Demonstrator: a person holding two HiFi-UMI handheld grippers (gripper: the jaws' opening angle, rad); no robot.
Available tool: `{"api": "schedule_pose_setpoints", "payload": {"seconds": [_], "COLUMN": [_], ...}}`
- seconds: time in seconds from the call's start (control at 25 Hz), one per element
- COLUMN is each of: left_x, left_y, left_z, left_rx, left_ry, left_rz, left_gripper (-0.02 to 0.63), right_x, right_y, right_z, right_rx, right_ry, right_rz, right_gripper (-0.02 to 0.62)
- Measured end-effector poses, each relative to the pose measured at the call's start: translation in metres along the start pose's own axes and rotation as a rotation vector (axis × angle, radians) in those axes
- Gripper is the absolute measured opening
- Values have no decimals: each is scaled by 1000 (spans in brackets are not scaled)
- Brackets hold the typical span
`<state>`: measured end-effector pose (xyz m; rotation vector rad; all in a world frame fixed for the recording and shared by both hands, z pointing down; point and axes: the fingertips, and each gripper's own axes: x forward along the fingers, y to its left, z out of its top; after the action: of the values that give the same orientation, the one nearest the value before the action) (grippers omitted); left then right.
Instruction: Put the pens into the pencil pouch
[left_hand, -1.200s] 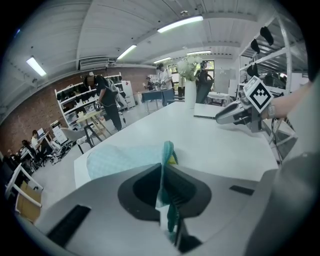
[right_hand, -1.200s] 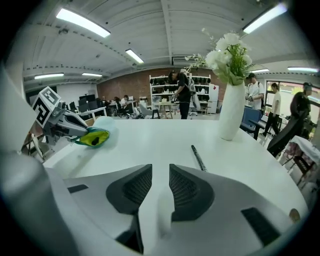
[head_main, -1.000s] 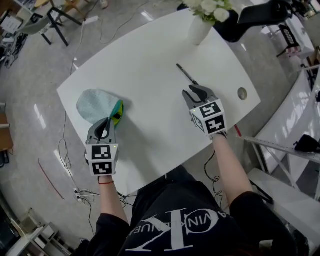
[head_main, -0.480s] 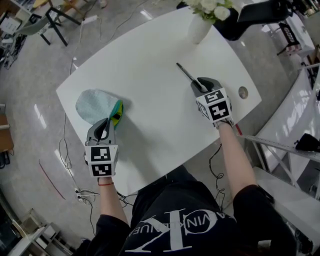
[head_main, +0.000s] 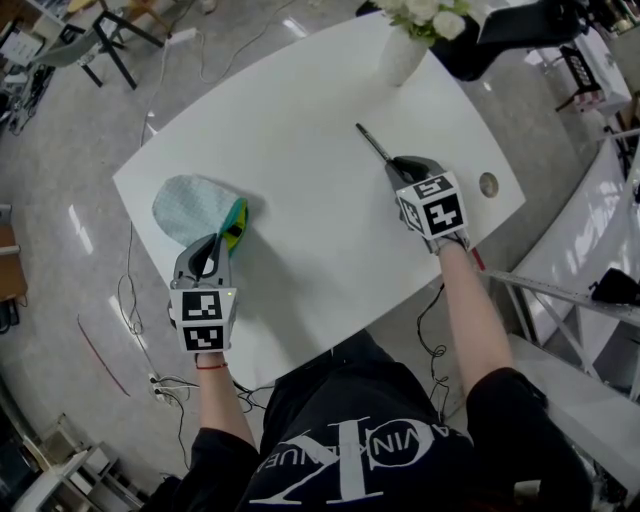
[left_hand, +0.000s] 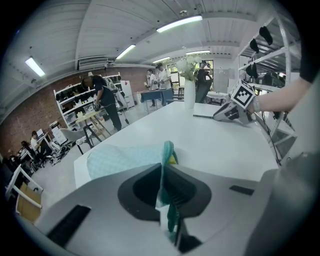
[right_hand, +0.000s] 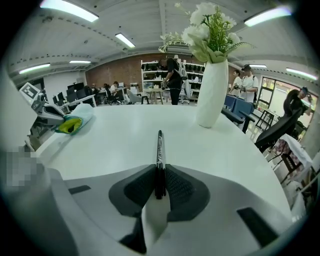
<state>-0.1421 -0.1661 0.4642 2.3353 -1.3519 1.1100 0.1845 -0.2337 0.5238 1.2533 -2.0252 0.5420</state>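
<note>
right hand-held gripper jaws just closing onto pen tail end, near vase; left hand-held gripper clamps pencil pouch rim, well apart from vase. risk: end grip lets pen pivot, slip on lift.

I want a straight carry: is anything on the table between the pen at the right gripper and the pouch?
Nothing visible. The right gripper, whose jaws have just been closing on the pen, and the pouch, pinched at its edge by the left gripper, have only bare table between them.
</note>
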Motion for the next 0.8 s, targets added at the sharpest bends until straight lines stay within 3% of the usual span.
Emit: {"api": "schedule_pose_setpoints", "payload": {"seconds": [0.32,0.8], "left_x": [-1,3], "left_y": [4,5], "left_z": [-2,0], "left_rx": [-3,-19], "left_ry": [-1,-13], "left_rz": [7,11], "left_gripper": [17,17], "right_x": [-5,-11], "right_y": [30,138], "right_z": [12,30], "right_rx": [-26,-138], "right_ry": [-41,-68], "right_rz": [62,297], "right_gripper": [69,69]}}
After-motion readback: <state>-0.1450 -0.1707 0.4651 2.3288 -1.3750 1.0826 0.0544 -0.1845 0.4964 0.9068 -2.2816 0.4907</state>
